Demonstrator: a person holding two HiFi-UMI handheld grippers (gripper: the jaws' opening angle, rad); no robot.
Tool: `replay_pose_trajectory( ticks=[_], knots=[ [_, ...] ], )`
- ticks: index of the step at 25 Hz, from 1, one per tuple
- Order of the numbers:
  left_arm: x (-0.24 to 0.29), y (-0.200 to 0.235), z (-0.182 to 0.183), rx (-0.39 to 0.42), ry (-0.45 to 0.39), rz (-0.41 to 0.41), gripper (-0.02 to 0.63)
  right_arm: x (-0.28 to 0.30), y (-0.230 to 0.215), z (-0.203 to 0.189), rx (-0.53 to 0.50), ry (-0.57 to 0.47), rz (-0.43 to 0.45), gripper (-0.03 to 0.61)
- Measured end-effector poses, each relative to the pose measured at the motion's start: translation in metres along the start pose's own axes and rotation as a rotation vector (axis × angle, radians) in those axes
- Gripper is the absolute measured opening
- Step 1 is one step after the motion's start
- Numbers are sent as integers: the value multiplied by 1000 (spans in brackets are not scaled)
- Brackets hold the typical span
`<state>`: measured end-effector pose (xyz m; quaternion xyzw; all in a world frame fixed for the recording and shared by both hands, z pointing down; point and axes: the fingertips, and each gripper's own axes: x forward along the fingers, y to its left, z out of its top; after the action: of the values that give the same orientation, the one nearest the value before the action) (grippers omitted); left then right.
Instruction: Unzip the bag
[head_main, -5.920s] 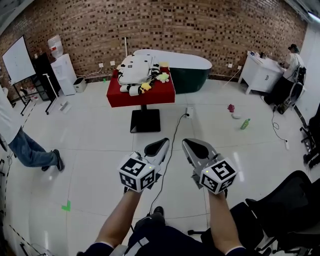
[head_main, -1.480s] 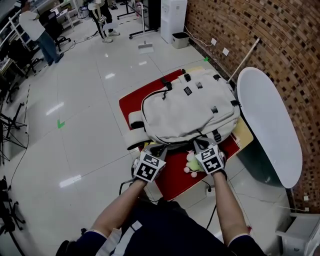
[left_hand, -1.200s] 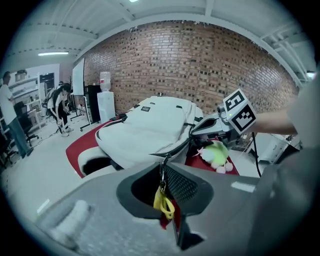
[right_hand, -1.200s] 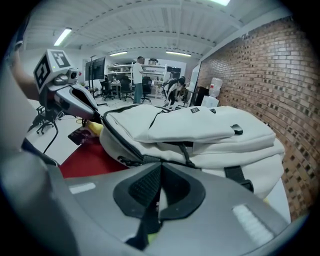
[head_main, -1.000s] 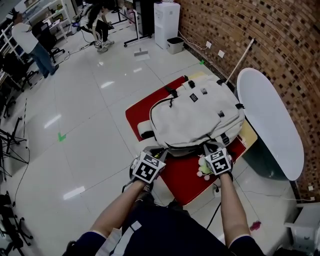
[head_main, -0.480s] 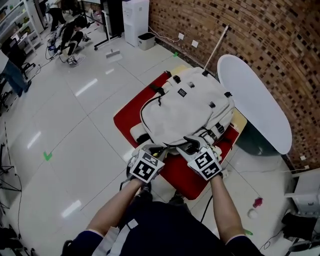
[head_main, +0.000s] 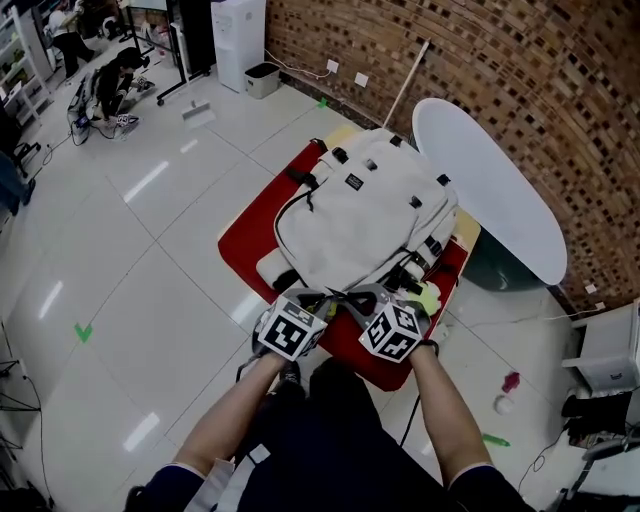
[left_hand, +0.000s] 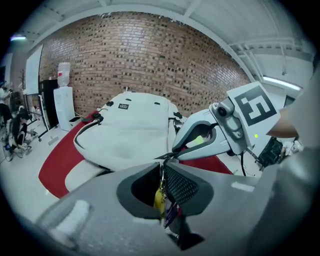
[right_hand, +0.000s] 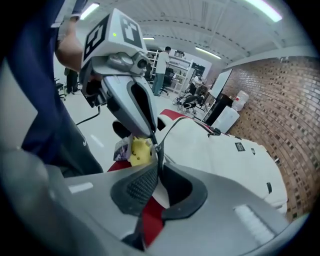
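Bag (head_main: 360, 215): one cream backpack, lying flat on the red surface (head_main: 240, 250), centre of the head view. Soft fabric, looks light and part-empty, so it'll likely bunch and slide when the zip is dragged. Best to anchor close to the slider and pull by the tab, along the track. Left gripper (left_hand: 162, 170) is clenched on the keyring chain (left_hand: 162, 181), with one yellow charm (left_hand: 159, 198) hanging in the gap. Right gripper (right_hand: 157, 170) has just been closing and now pinches what looks like the thin black tab under the one zip slider (right_hand: 156, 148). Two grippers, tips just beside each other at the bag's lower edge.
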<state>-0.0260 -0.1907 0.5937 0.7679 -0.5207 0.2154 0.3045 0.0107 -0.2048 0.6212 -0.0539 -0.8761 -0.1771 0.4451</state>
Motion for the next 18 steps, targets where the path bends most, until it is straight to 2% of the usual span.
replay_pose_trajectory(
  ticks=[3,10,18],
  knots=[
    [-1,7,3,-1,-4,-16,38,-2,-3,0,-7,-1,40,35],
    [-13,36,-2,3,40,25,38,-8,1,3,-22,-30,180,28],
    [-24,76,0,-7,79,54,38,-12,0,0,1,-29,220,26]
  ],
)
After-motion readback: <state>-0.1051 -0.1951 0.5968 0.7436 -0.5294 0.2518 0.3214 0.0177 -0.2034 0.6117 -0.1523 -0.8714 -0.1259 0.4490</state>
